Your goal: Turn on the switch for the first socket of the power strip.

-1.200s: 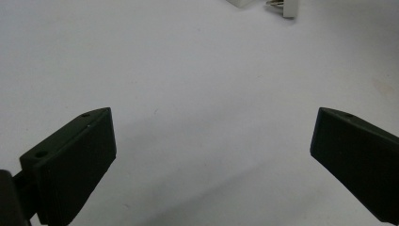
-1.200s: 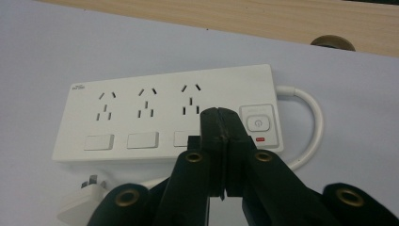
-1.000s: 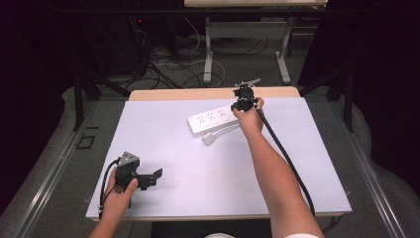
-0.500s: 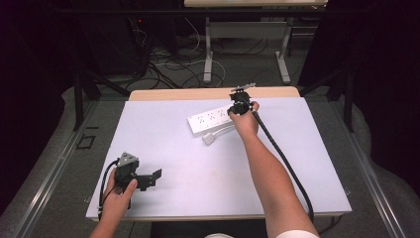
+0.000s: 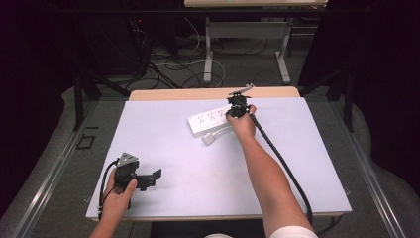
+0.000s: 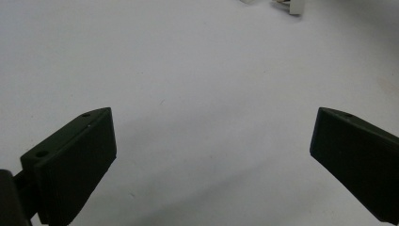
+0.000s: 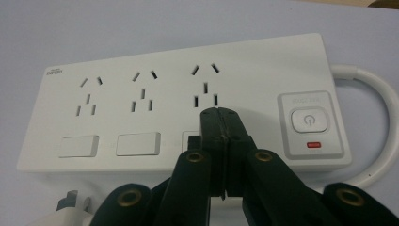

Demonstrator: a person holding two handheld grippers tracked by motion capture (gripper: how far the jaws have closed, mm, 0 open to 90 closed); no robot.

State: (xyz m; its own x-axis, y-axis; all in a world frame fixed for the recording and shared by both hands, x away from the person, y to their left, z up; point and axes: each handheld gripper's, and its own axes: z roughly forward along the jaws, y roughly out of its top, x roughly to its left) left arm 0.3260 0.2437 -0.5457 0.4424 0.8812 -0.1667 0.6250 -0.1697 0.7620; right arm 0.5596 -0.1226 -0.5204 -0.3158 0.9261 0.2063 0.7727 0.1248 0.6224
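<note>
Power strip (image 7: 183, 101) in white plastic lies flat on the pale table (image 5: 307, 163), directly ahead of and under the tips of the right gripper (image 7: 221, 115), whose two black jaws are pressed together with nothing between them; the closed tips sit over the strip's front edge, by the third of its small rectangular covers, with the round power button (image 7: 308, 120) and its red indicator just to the right of the fingers and three socket groups spreading left; a thick white cord (image 7: 376, 117) loops out of the strip's far right end, and a white plug (image 5: 209, 139) rests on the table just below the jaws. The strip looks rigid, smooth and fairly light, likely to slide if nudged, so a hold across its narrow width would seem safest, the stiff cord apt to drag. Near the table's front-left corner, well apart from the strip, the left gripper (image 5: 148, 177) hovers low with its jaws spread wide over bare surface, holding nothing.
</note>
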